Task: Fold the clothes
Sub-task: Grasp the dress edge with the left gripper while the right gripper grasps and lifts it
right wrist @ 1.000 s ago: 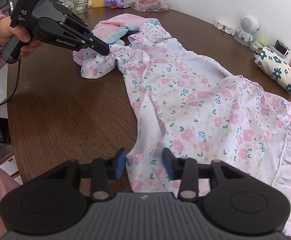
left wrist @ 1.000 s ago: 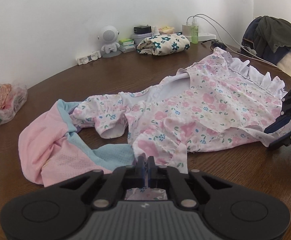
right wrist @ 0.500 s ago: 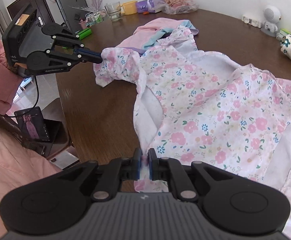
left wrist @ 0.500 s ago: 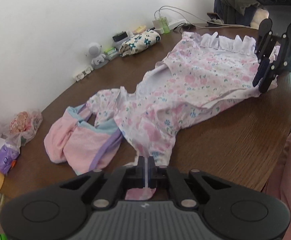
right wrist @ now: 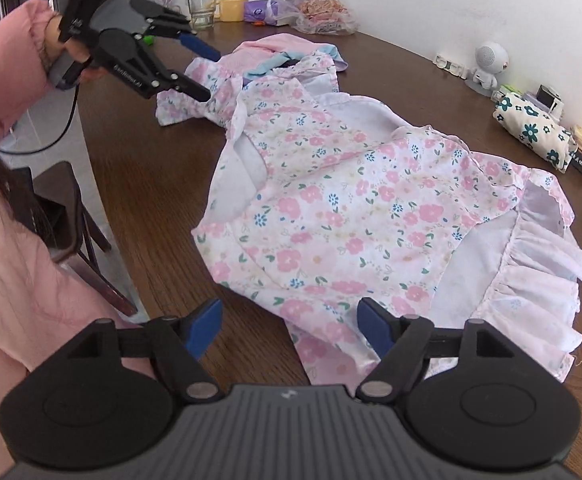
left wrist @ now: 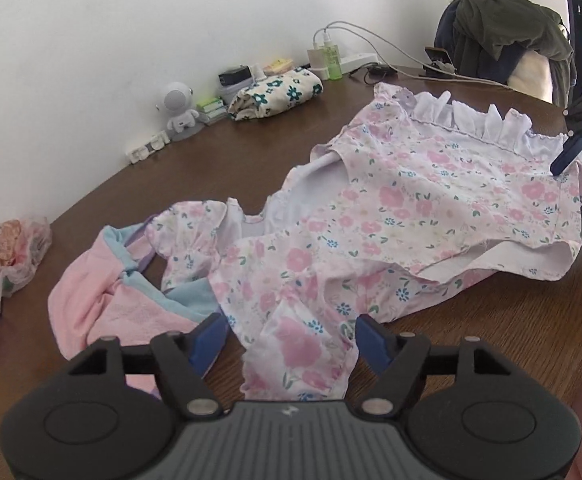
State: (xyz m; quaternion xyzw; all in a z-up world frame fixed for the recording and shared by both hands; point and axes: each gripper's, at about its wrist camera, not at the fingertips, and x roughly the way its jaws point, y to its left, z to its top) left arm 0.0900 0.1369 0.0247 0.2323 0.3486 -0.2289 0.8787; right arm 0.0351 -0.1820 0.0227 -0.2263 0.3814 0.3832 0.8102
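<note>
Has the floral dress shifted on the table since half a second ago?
Yes. The floral dress now lies folded lengthwise: its near edge, earlier by the table edge, has gone over toward the wall. Both grippers' jaws have just opened and released it.

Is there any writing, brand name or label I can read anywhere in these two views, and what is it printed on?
"GenRobot.AI", roughly; white lettering on the side of the left tool, small and partly blurred, right wrist view.
Small white logo mark, no letters, on each tool's grey housing.
Print on the black box beside the floral pouch: too small to read.
Green bottle label: too blurred to read.
</note>
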